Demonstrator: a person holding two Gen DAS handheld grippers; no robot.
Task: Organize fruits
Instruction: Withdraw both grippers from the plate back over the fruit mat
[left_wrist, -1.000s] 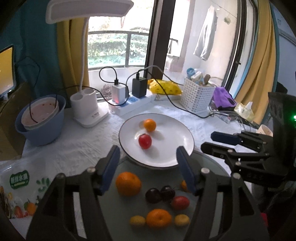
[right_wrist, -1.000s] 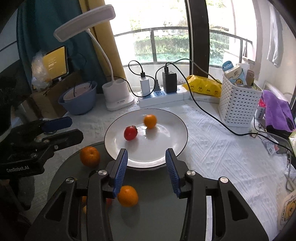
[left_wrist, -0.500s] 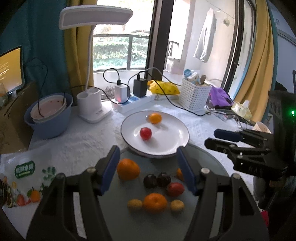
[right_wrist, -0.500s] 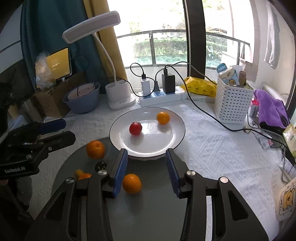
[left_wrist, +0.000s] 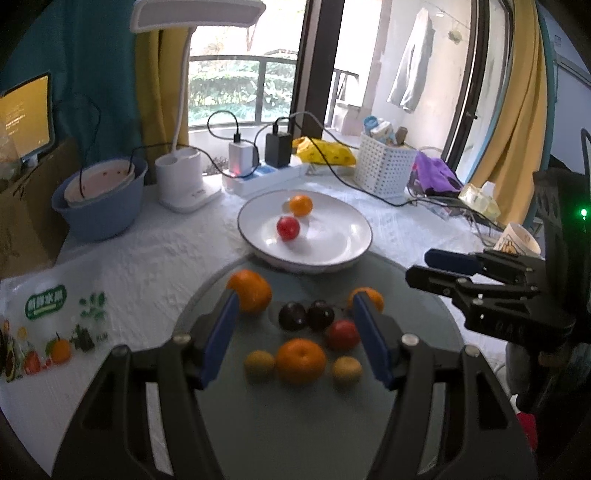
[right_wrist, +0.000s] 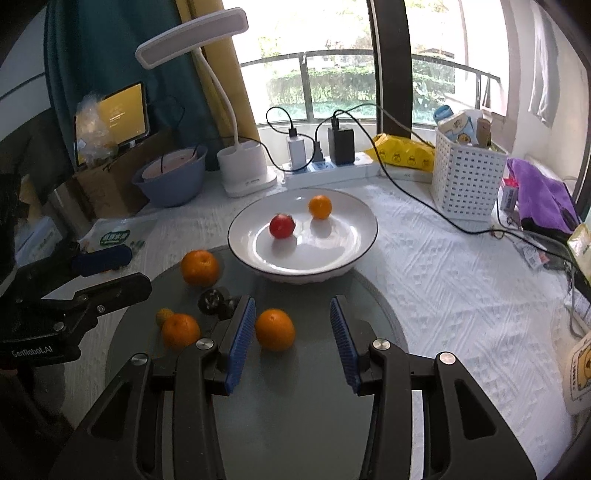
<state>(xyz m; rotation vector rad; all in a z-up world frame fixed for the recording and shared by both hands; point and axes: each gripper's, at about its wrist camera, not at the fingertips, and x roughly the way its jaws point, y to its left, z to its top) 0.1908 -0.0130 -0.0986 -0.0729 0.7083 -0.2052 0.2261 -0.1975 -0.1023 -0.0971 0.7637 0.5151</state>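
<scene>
On the grey round board (left_wrist: 295, 424) lie several fruits: a large orange (left_wrist: 249, 290), two dark plums (left_wrist: 291, 315), a red fruit (left_wrist: 342, 334), another orange (left_wrist: 301, 360) and two small yellow fruits (left_wrist: 259, 365). My left gripper (left_wrist: 295, 332) hovers open above them and holds nothing. My right gripper (right_wrist: 291, 339) is open too; an orange (right_wrist: 275, 329) lies on the board between its fingers, untouched. Behind the board, the white plate (right_wrist: 325, 251) holds a red fruit (right_wrist: 282, 226) and a small orange (right_wrist: 320, 206).
A desk lamp (right_wrist: 245, 168), a blue bowl (right_wrist: 170, 181), a power strip (right_wrist: 328, 168) with trailing cables and a white basket (right_wrist: 467, 177) stand behind the plate. A printed fruit bag (left_wrist: 48, 325) lies left of the board, and a purple cloth (right_wrist: 543, 195) lies at the right.
Both grippers have drawn back from the plate, which now sits farther off and smaller. More of the fruit on the board has come into view. Neither gripper's opening has changed.
</scene>
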